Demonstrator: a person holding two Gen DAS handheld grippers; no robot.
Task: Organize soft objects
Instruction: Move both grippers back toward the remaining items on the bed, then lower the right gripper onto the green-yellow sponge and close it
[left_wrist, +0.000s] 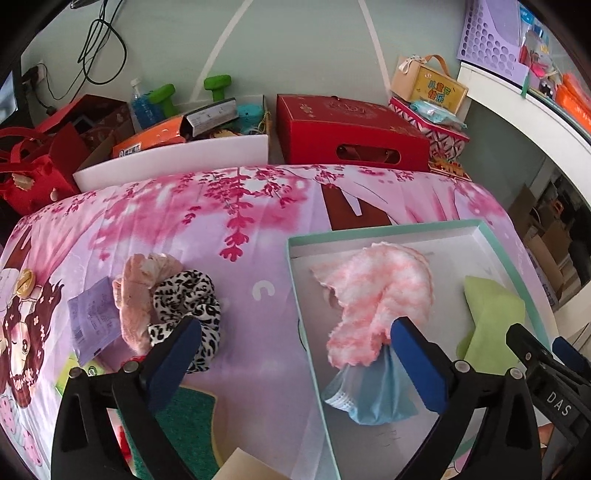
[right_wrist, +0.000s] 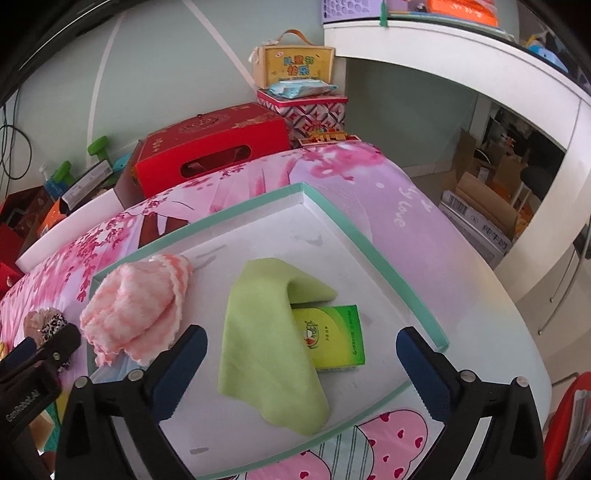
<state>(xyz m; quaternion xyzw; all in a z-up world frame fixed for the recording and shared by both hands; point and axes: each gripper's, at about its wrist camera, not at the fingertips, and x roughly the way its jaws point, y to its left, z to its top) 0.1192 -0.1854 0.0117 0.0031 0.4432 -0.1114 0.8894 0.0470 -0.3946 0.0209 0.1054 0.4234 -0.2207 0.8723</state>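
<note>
A shallow white tray with a mint rim (left_wrist: 384, 229) (right_wrist: 369, 240) lies on the pink flowered cloth. In it rest a fluffy pink-and-white cloth (left_wrist: 373, 291) (right_wrist: 133, 306), a blue face mask (left_wrist: 369, 395) partly under it, and a light green cloth (right_wrist: 266, 343) (left_wrist: 491, 314) draped over a green tissue pack (right_wrist: 336, 339). My left gripper (left_wrist: 295, 354) is open above the tray's left rim, nothing between its fingers. My right gripper (right_wrist: 301, 360) is open over the green cloth, apart from it. Left of the tray lie a leopard scrunchie (left_wrist: 192, 302) and a pink scrunchie (left_wrist: 136, 291).
A purple packet (left_wrist: 94, 317) and a green sponge (left_wrist: 184, 424) lie near the scrunchies. Behind the table stand a red gift box (left_wrist: 351, 133), a white bin of clutter (left_wrist: 177, 162) and stacked boxes (right_wrist: 303, 92). A white counter (right_wrist: 461, 55) curves at the right.
</note>
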